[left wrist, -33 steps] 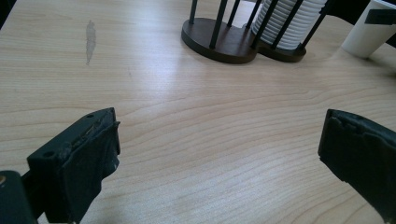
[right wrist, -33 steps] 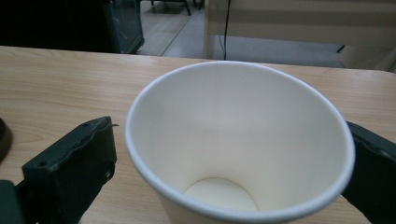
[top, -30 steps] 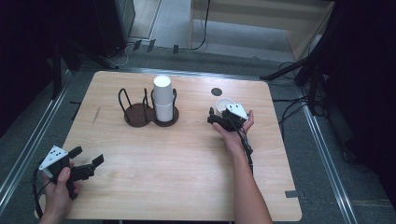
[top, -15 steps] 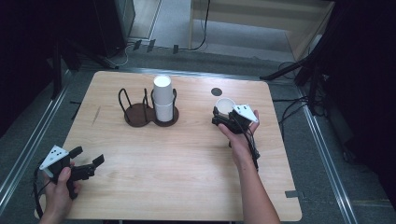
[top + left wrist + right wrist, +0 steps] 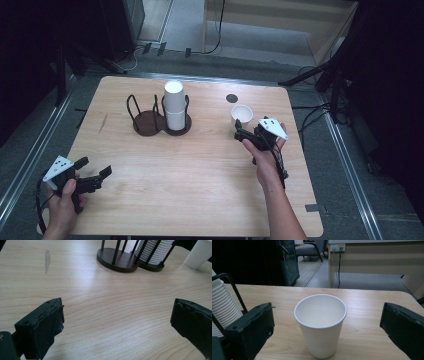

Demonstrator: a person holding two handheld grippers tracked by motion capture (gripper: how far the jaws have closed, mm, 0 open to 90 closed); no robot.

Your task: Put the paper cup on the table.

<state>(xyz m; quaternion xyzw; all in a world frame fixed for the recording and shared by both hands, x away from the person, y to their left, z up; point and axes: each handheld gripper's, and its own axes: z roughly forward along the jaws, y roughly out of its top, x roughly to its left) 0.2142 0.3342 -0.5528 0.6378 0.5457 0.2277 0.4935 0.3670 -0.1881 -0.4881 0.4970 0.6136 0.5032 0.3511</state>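
paper cup standing free, both grippers open

left gripper (image 5: 94,179) is hovering wide open, holding nothing, over the near-left worktop (image 5: 200,190). cup stack (image 5: 174,105) is sitting in the wire holder (image 5: 147,122). paper cup (image 5: 242,114) is standing upright; right gripper (image 5: 240,135) is gaping just beside it, empty.
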